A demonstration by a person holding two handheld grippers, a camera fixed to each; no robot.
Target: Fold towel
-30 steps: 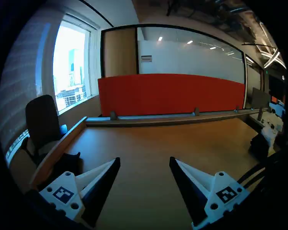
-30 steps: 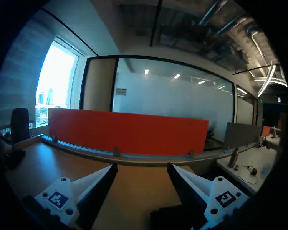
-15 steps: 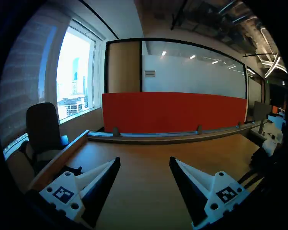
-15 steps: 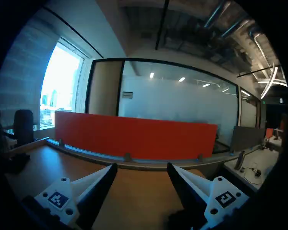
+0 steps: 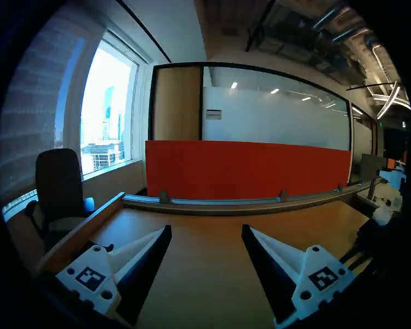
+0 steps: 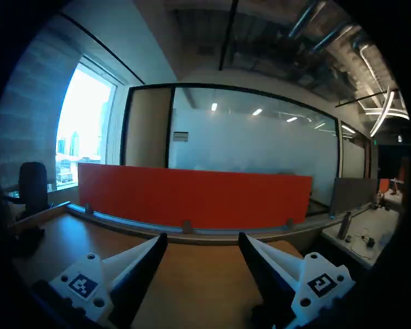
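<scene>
In the left gripper view, the left gripper (image 5: 205,233) is hovering low over a bare wooden surface (image 5: 205,274) with its fingers (image 5: 142,255) standing wide apart and nothing between them. An orange-red divider panel (image 5: 244,170) is running along the far edge of the surface. A dark office chair (image 5: 57,183) is sitting off the left corner, below a bright window (image 5: 107,120). A small dark object (image 5: 104,248) is lying at the left edge of the surface, just beside the left-hand finger; what it is I cannot tell. In the right gripper view, the right gripper (image 6: 203,237) is likewise pointing across the same wooden surface toward the divider panel, its fingers (image 6: 134,263) spread open and gripping nothing. A dark bundle, seemingly the towel (image 6: 257,319), is peeking in at the bottom edge, lying on the surface just beside the inner side of the right-hand finger; its shape is too cut off to tell whether it is folded. A white neighbouring desk (image 6: 370,227) with a bottle (image 6: 345,225) is standing off to the right.
</scene>
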